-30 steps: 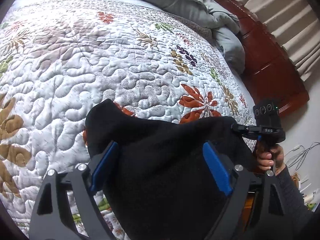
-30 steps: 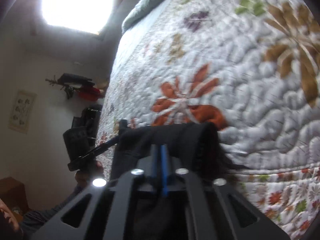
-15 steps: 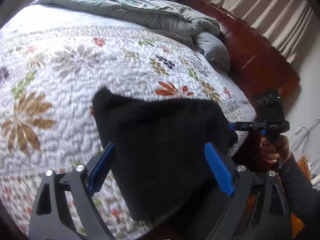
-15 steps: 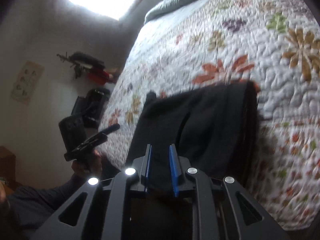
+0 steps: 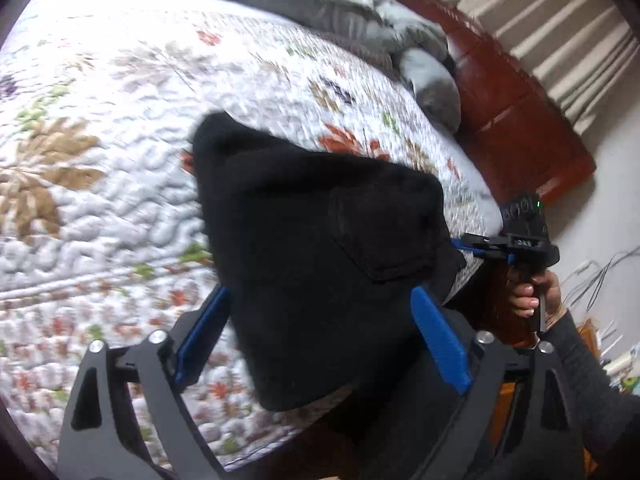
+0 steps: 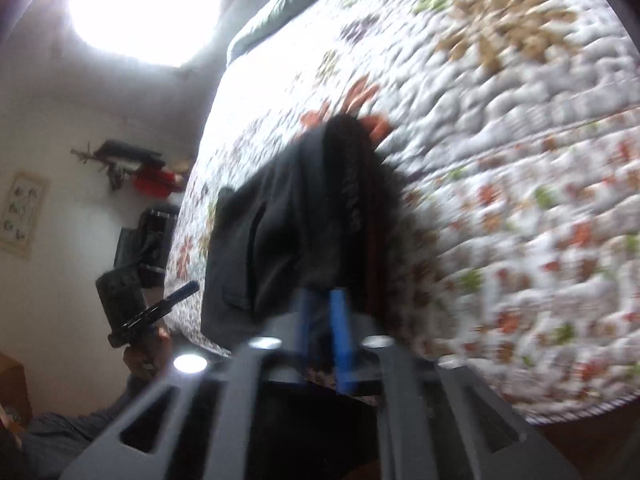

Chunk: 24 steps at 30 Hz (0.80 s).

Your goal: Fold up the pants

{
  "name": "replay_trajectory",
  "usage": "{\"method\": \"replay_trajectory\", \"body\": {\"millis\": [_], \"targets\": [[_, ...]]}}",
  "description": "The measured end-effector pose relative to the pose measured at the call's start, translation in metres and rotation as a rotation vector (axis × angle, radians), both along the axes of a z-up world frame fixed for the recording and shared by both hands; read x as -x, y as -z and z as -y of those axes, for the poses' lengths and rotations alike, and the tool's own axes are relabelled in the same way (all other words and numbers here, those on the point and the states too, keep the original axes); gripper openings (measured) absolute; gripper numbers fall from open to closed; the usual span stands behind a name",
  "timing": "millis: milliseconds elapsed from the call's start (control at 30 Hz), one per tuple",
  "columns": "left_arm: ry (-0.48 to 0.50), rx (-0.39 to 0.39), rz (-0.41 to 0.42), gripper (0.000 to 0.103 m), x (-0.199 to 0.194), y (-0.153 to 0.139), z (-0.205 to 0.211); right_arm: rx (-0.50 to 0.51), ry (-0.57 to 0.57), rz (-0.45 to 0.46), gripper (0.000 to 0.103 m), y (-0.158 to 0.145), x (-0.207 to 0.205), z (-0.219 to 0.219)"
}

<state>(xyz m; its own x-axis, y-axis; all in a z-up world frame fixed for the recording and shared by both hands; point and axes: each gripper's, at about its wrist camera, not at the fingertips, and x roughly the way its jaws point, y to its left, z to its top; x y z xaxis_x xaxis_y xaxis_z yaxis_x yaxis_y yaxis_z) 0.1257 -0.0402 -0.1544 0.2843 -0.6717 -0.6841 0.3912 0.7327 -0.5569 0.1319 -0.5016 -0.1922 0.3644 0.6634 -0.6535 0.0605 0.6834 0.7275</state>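
Black pants (image 5: 320,248) lie folded in a compact stack near the bed's edge, on a floral quilt (image 5: 100,160). My left gripper (image 5: 320,332) is open, its blue pads wide apart just short of the pants' near edge. In the right wrist view the pants (image 6: 288,232) show as a dark pile with a pocket seam. My right gripper (image 6: 324,312) has its blue pads a narrow gap apart, just off the pants' near edge, holding nothing that I can see. It also shows in the left wrist view (image 5: 472,244) beside the pants' right corner.
A grey duvet (image 5: 360,20) is bunched at the bed's far end. A red-brown wooden bed frame (image 5: 520,120) and curtains stand to the right. Cables lie on the floor at right. A wall shelf (image 6: 132,160) and dark bags stand left of the bed.
Both grippers have pulled back from the pants toward the bed's edge. The right gripper, shut on the pants a second ago, has let go. The folded pants rest on the quilt.
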Motion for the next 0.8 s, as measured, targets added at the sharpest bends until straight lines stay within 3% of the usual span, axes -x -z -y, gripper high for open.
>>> {"method": "replay_trajectory", "body": {"millis": [33, 100, 233, 367, 533, 800], "targets": [[-0.009, 0.009, -0.026, 0.094, -0.006, 0.001, -0.011, 0.002, 0.014, -0.005, 0.084, -0.003, -0.002, 0.006], [-0.021, 0.027, -0.085, 0.094, -0.017, 0.007, -0.023, -0.04, -0.003, -0.026, 0.085, -0.004, -0.01, 0.009], [-0.072, 0.142, -0.305, 0.095, -0.049, 0.037, -0.043, -0.084, -0.024, -0.047, 0.087, 0.004, -0.035, 0.0], [-0.088, 0.179, -0.425, 0.095, -0.065, 0.062, -0.041, -0.078, -0.073, -0.103, 0.087, 0.024, -0.057, -0.02], [-0.047, 0.175, -0.475, 0.095, -0.071, 0.077, -0.022, -0.06, -0.123, -0.146, 0.089, 0.042, -0.069, -0.039], [-0.014, 0.154, -0.483, 0.097, -0.076, 0.081, 0.0, -0.071, -0.138, -0.164, 0.087, 0.05, -0.075, -0.043]]}}
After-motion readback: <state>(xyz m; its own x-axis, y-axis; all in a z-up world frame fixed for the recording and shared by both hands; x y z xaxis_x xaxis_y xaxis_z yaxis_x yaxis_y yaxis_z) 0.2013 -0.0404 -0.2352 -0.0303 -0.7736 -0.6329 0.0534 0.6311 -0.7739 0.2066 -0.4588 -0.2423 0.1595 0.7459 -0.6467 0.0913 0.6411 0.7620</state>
